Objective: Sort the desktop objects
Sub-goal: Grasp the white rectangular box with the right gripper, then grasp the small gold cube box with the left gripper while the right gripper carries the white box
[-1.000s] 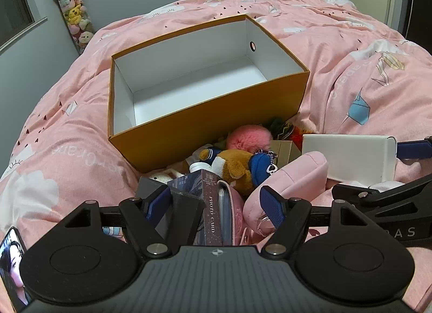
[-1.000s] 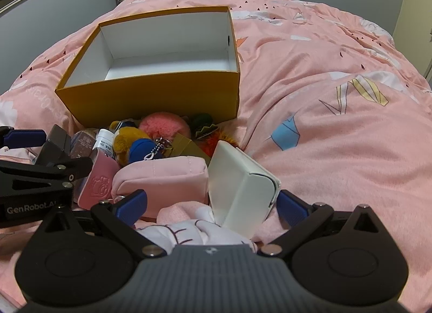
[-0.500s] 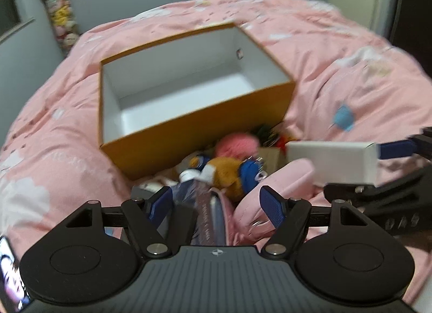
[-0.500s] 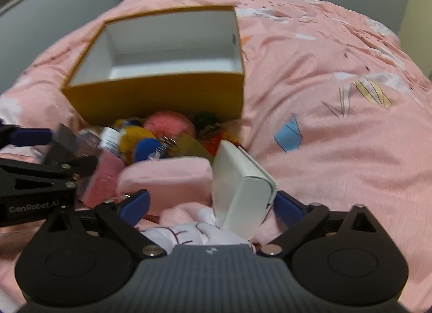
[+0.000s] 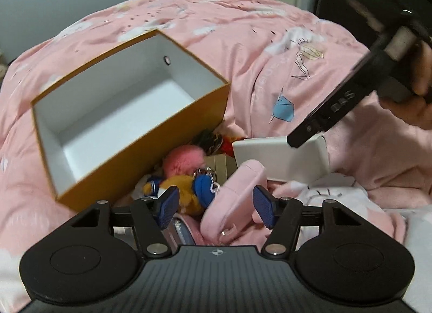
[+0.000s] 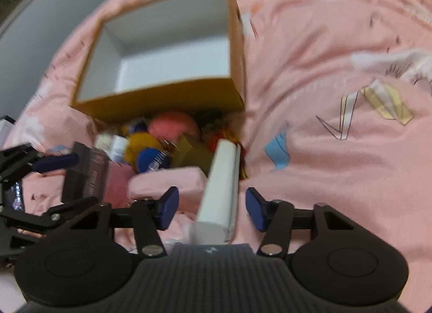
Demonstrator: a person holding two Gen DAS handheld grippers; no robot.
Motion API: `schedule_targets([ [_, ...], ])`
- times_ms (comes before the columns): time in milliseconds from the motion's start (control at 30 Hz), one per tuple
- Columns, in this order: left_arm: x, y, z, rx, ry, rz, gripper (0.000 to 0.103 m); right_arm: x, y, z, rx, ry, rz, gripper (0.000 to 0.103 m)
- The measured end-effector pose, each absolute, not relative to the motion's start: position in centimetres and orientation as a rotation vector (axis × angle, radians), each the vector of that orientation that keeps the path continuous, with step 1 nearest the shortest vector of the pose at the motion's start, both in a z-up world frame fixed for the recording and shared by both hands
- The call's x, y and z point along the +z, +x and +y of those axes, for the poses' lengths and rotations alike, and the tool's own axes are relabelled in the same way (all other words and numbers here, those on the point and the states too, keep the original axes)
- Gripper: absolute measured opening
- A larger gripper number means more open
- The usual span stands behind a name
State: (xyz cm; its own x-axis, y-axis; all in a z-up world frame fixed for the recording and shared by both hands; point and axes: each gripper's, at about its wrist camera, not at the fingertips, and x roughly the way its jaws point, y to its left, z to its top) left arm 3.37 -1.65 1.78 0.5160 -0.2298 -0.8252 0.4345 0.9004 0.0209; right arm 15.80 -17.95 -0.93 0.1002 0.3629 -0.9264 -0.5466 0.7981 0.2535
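My right claw (image 6: 212, 209) is closing now, blue pads either side of the white case (image 6: 220, 191) but not yet pressing it, where a second ago they stood wide and off to its flanks; I've swung over the case, so it is lined up for the first pick. My left claw (image 5: 214, 209) is closing too, and the pink pouch (image 5: 235, 199) has come in between its pads, leaning against the right one, not gripped. Just beyond the pouch, toward the box, lies the jumble: yellow plush (image 5: 183, 194), blue keychain (image 5: 203, 187), pink pom-pom (image 5: 185, 157). Past that, touching the pile, stands the orange box (image 5: 143, 145), open and empty on the pink bed, so nothing is sorted yet.
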Motion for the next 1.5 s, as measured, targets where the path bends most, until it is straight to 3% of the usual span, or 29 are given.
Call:
schedule_targets([
  [267,-1.1,7.8,-1.3,-0.433,0.169,1.084,0.07,-6.3,19.4,-16.2,0.707,-0.174,1.496,0.05],
  [433,-2.6,10.7,-1.7,-0.458,0.113,1.135,0.067,-7.6,20.2,-15.7,0.738,-0.14,1.55,0.036],
  [833,-5.2,13.7,-3.5,-0.522,0.137,1.161,0.066,-2.2,21.4,-18.4,0.749,-0.126,1.299,0.032],
  [1500,-9.2,16.7,-5.2,-0.491,0.14,1.31,0.067,-4.7,21.7,-19.9,0.783,-0.034,1.295,0.032],
])
